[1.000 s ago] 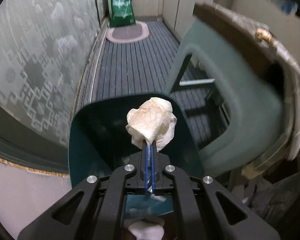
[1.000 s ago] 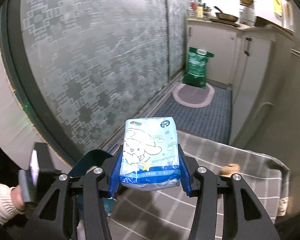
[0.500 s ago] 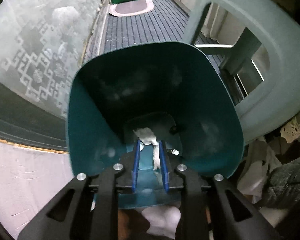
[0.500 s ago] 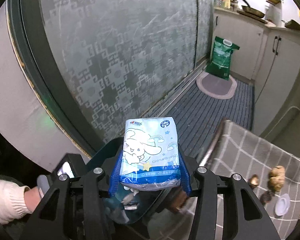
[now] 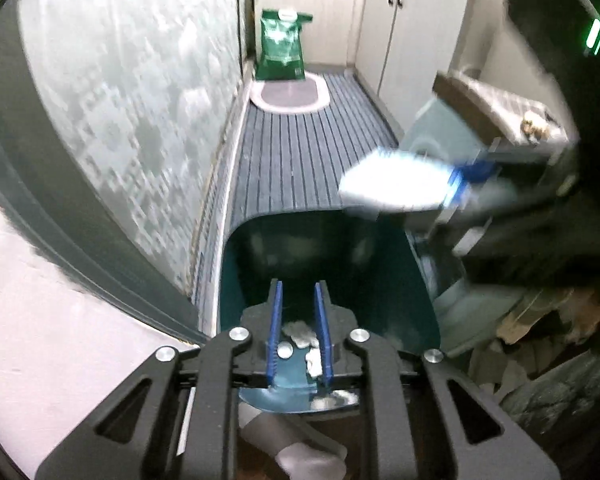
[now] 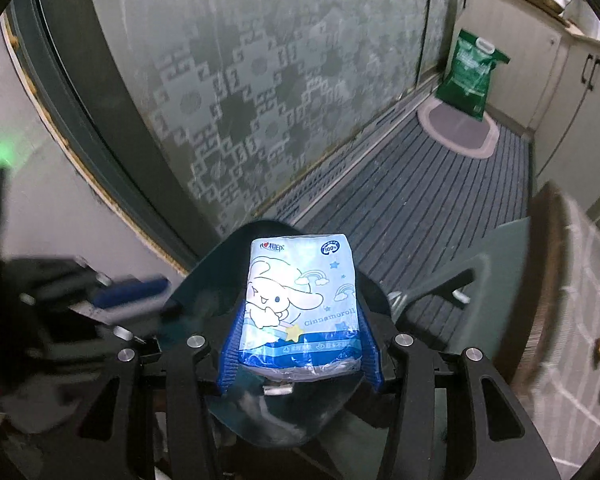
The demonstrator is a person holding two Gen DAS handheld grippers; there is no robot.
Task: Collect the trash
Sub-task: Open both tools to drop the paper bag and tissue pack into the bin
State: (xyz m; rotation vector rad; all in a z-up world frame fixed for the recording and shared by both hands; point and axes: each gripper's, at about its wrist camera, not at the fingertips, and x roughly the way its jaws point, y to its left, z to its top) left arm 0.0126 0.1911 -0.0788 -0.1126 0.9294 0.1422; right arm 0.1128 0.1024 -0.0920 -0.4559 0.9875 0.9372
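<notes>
A teal trash bin (image 5: 384,280) stands on the floor below both grippers. My left gripper (image 5: 299,292) is open and empty above the bin's near rim; crumpled white tissue (image 5: 300,330) lies at the bin's bottom between its fingers. My right gripper (image 6: 300,320) is shut on a blue-and-white Cinnamoroll tissue pack (image 6: 300,300) and holds it over the bin (image 6: 204,292). The same pack (image 5: 392,184) shows blurred above the bin's far rim in the left wrist view. The left gripper (image 6: 132,292) shows blurred at the left in the right wrist view.
A frosted patterned glass door (image 6: 260,80) runs along the left. A striped dark mat (image 5: 308,160) covers the floor, with an oval rug (image 5: 288,96) and green bag (image 5: 282,46) beyond. A green plastic chair (image 6: 480,280) and a checked cloth (image 6: 580,320) are at the right.
My left gripper opened, dropped the crumpled tissue into the bin and rose from inside it. My right gripper moved down over the bin with the tissue pack.
</notes>
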